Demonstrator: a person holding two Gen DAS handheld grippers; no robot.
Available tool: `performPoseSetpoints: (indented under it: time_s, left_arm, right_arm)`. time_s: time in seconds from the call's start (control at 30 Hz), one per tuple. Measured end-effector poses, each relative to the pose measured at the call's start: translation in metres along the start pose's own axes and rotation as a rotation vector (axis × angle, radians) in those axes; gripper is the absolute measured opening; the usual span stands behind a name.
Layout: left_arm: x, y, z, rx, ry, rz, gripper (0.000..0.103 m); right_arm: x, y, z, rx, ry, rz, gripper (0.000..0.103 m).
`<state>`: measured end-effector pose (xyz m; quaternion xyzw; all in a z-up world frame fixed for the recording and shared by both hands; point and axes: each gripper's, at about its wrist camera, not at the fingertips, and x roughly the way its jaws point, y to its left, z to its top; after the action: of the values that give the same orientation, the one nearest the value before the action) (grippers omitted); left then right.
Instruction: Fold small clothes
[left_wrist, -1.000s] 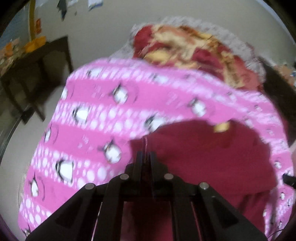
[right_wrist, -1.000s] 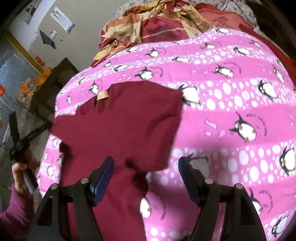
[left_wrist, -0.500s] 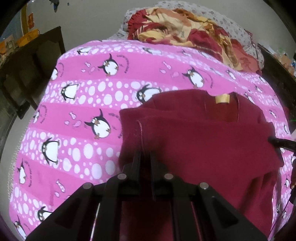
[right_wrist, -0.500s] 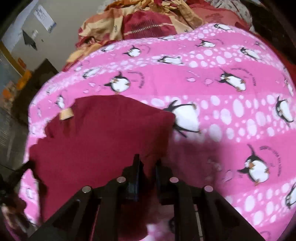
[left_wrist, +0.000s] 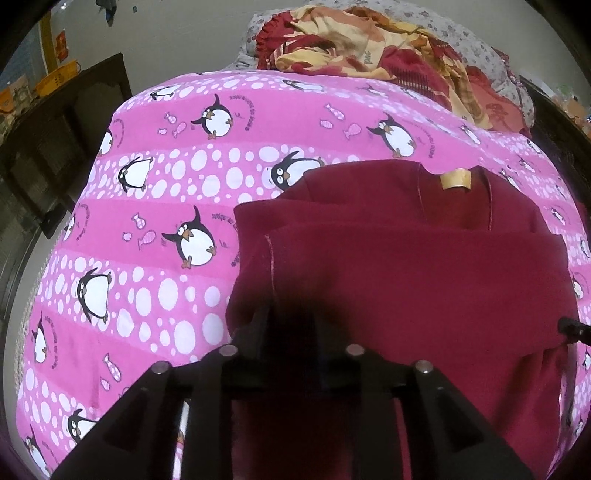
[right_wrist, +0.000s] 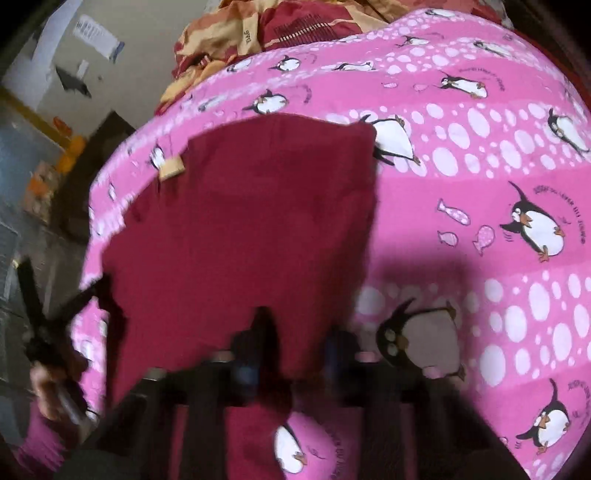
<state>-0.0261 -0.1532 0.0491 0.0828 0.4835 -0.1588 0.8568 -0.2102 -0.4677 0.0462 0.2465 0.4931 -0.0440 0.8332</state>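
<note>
2 tools, L tool (left_wrist: 291, 325) & R tool (right_wrist: 291, 343), each pinching 1 maroon shirt (left_wrist: 424, 280), 1 penguin sheet (left_wrist: 177, 184)

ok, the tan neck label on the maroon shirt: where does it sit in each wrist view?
Left wrist: the tan neck label sits upper right of centre, at the collar of the maroon shirt.
Right wrist: the label sits upper left, at the shirt's far left corner.
Shared landmark: the red-and-yellow bedding heap beyond the pink penguin sheet.

Your bed (left_wrist: 155, 302) wears a pink penguin-print sheet; on it lie the maroon shirt (left_wrist: 424, 280) and a crumpled red-and-yellow blanket (left_wrist: 354, 40).
</note>
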Motion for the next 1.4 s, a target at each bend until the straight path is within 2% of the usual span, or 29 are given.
performPoseSetpoints:
  time_s: [0.07,0.1,0.13,0.23,0.27,0.37,0.4,0.47,0.6,0.7,0.83,0.97,1.1,1.23,1.37,1.4]
  left_arm:
    - [-0.005,0.001,-0.002,0.002,-0.002,-0.021,0.043]
    - [-0.006,0.001,-0.004,0.002,-0.005,-0.027,0.047]
    - [-0.006,0.000,-0.006,0.007,-0.006,-0.026,0.050]
    - [-0.002,-0.004,-0.008,0.023,0.001,-0.007,0.050]
    - [-0.003,-0.003,-0.009,0.020,-0.004,-0.007,0.050]
    - [-0.005,-0.002,-0.010,0.021,-0.013,-0.010,0.050]
    - [-0.003,-0.002,-0.010,0.024,-0.011,-0.007,0.050]
    - [0.000,-0.002,-0.009,0.027,-0.005,0.002,0.050]
    - [0.004,-0.003,-0.008,0.013,-0.007,0.010,0.053]
    - [0.006,-0.005,-0.007,0.018,-0.005,0.019,0.054]
    - [0.009,-0.008,-0.007,0.027,-0.003,0.024,0.058]
    - [0.010,-0.009,-0.007,0.029,-0.002,0.028,0.060]
    - [0.010,-0.010,-0.007,0.030,-0.004,0.029,0.062]
    - [0.011,-0.011,-0.007,0.034,-0.003,0.032,0.065]
    - [0.005,-0.013,-0.010,0.044,0.002,0.040,0.068]
    - [0.002,-0.013,-0.011,0.047,0.003,0.040,0.068]
  right_arm:
    - [-0.015,0.004,0.002,-0.038,-0.044,-0.054,0.018]
    - [-0.018,0.003,0.003,-0.049,-0.056,-0.098,0.017]
    - [-0.016,-0.001,0.004,-0.050,-0.053,-0.137,0.017]
    - [-0.004,-0.012,0.002,0.009,0.001,-0.091,0.018]
    - [-0.008,-0.014,0.002,0.022,-0.009,-0.082,0.021]
    - [-0.029,-0.012,0.002,0.057,-0.080,-0.108,0.047]
    - [-0.038,-0.005,0.004,0.039,-0.124,-0.133,0.049]
    - [-0.043,0.008,0.009,0.000,-0.158,-0.141,0.049]
    - [-0.016,0.034,0.022,-0.074,-0.111,-0.122,0.049]
    - [0.014,0.036,0.030,-0.078,-0.057,-0.144,0.049]
    - [0.036,0.027,0.038,-0.063,-0.033,-0.192,0.048]
    - [0.021,0.032,0.039,-0.061,-0.034,-0.195,0.048]
    - [0.001,0.038,0.020,-0.099,-0.037,-0.198,0.049]
    - [0.011,0.028,-0.002,-0.124,0.013,-0.232,0.049]
    - [0.005,0.028,-0.004,-0.114,-0.007,-0.232,0.049]
    - [-0.002,0.031,-0.005,-0.118,-0.016,-0.223,0.052]
